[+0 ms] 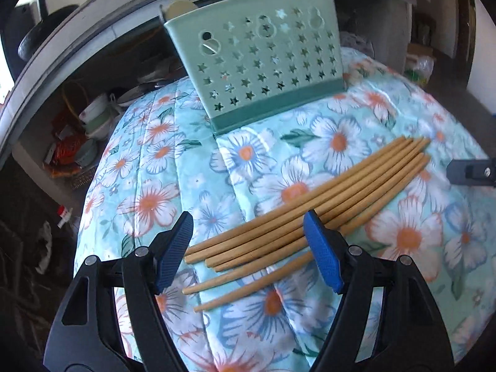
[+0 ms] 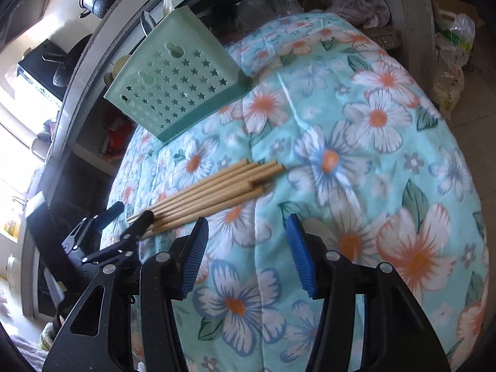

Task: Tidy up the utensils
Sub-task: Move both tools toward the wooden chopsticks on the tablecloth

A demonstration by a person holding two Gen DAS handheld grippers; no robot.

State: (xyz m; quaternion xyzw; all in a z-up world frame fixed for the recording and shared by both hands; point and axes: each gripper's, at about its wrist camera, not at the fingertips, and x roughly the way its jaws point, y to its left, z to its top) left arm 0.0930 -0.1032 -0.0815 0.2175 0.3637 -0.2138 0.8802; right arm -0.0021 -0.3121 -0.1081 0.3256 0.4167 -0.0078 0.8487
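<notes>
Seven tan wooden chopsticks (image 1: pixel 310 214) lie bunched on the floral-cloth table (image 1: pixel 387 248), just in front of one mint-green star-perforated plastic holder (image 1: pixel 257 65). Left tool (image 1: pixel 248 248) wide open, straddling their ends, gripping nothing. Right tool (image 2: pixel 246 248) half open, empty, just beside the bundle.
</notes>
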